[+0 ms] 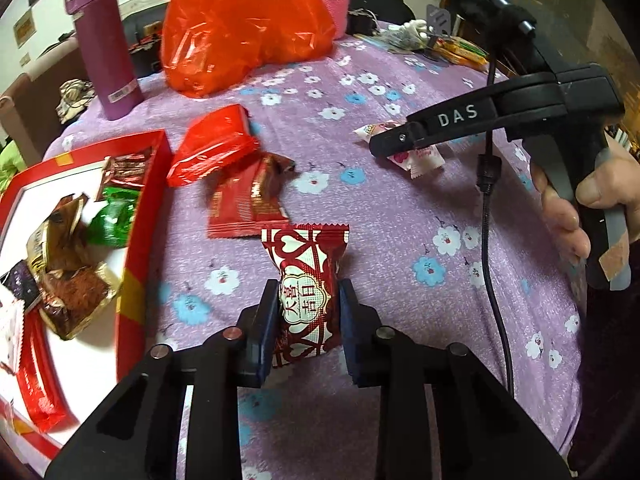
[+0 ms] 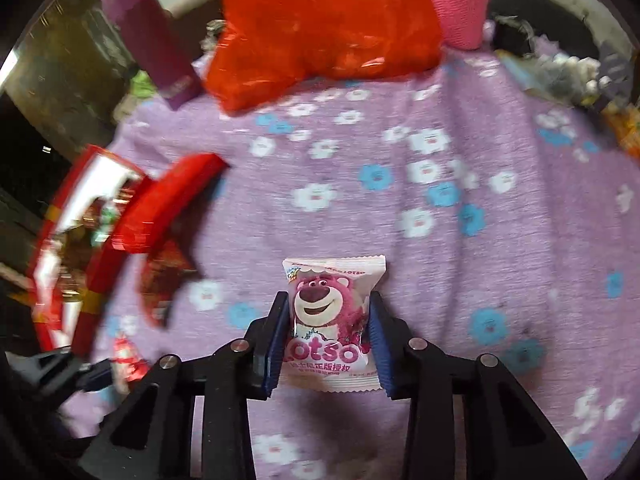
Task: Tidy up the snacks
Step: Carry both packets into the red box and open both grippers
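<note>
Both grippers point down at the flowered purple tablecloth [image 1: 400, 200]. The left gripper [image 1: 308, 316] is clenched on a red-and-white candy [image 1: 306, 280], its pads pinching the wrapper's waist just right of the red box [image 1: 148, 200] that holds other snacks. The right gripper [image 2: 330, 344] has its blue pads against the sides of a pink bear candy packet [image 2: 330, 320], grasping it over the cloth. A red plastic bag [image 1: 240, 28] and a purple flask [image 1: 102, 44] stand farther back.

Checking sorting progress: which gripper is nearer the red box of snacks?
Left. The left gripper sits just beside the red box; the right gripper is farther across the cloth.
</note>
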Demonstrator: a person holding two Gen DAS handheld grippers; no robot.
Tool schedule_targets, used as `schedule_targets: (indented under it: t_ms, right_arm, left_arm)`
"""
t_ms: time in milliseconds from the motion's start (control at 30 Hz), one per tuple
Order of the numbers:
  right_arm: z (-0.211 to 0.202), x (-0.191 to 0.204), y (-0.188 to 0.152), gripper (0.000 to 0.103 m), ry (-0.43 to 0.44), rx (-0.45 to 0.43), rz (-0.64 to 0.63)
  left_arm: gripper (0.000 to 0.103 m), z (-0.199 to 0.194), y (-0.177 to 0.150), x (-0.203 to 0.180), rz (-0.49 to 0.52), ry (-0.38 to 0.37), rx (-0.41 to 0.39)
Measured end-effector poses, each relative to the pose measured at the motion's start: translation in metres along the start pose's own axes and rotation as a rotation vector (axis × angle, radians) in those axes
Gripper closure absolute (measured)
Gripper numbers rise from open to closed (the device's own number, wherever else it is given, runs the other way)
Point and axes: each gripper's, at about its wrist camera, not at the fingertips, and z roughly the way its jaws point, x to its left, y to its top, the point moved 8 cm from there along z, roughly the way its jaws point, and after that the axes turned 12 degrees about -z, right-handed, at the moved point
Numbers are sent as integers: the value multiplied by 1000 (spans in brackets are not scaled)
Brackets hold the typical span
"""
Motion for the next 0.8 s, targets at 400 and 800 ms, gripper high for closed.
schedule_targets:
  t_ms: [400, 800]
  right_arm:
    - [-14, 4, 7, 65, 221, -71, 117]
    - [-40, 41, 24, 65, 388, -197, 107]
  left_arm:
    - [77, -27, 13, 12, -34, 55, -87]
    - [77, -55, 26, 55, -82, 231, -216]
